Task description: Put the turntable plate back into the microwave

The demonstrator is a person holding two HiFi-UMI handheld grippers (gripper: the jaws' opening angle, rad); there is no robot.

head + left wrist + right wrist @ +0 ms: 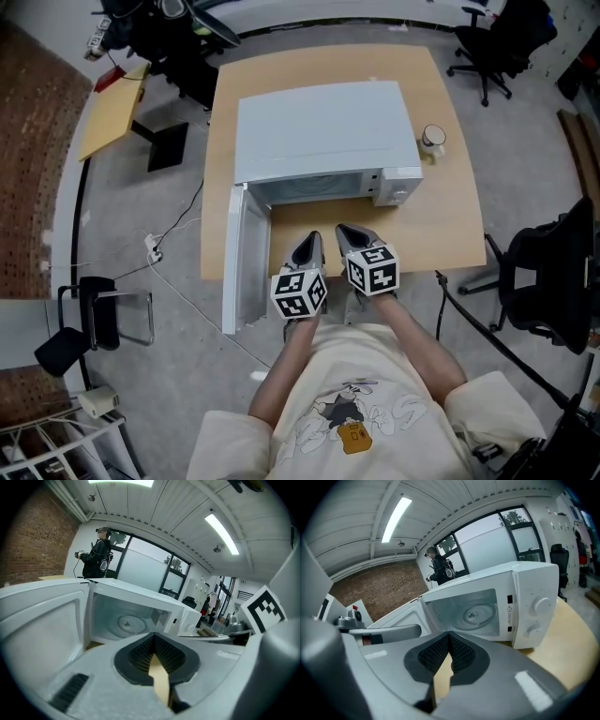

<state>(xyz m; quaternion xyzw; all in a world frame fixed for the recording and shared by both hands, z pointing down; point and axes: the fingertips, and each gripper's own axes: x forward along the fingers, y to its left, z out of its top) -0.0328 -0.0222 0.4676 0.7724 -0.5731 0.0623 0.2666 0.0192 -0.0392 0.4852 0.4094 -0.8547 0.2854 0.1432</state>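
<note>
The white microwave [323,131] stands on the wooden table [441,216] with its door [239,258] swung open to the left. The clear glass turntable plate [127,622] lies flat inside the cavity, seen in the right gripper view too, plate [478,615]. My left gripper [311,246] and right gripper [349,236] hover side by side over the table in front of the opening, a short way back from it. Both are shut with nothing between the pads. The left gripper [153,641] and right gripper [449,641] point at the cavity, slightly downward.
A mug [432,140] sits on the table right of the microwave. The control panel with two knobs [534,611] is on the microwave's right side. Office chairs [539,281] stand around, cables [173,253] run on the floor at left. A person [98,557] stands in the background.
</note>
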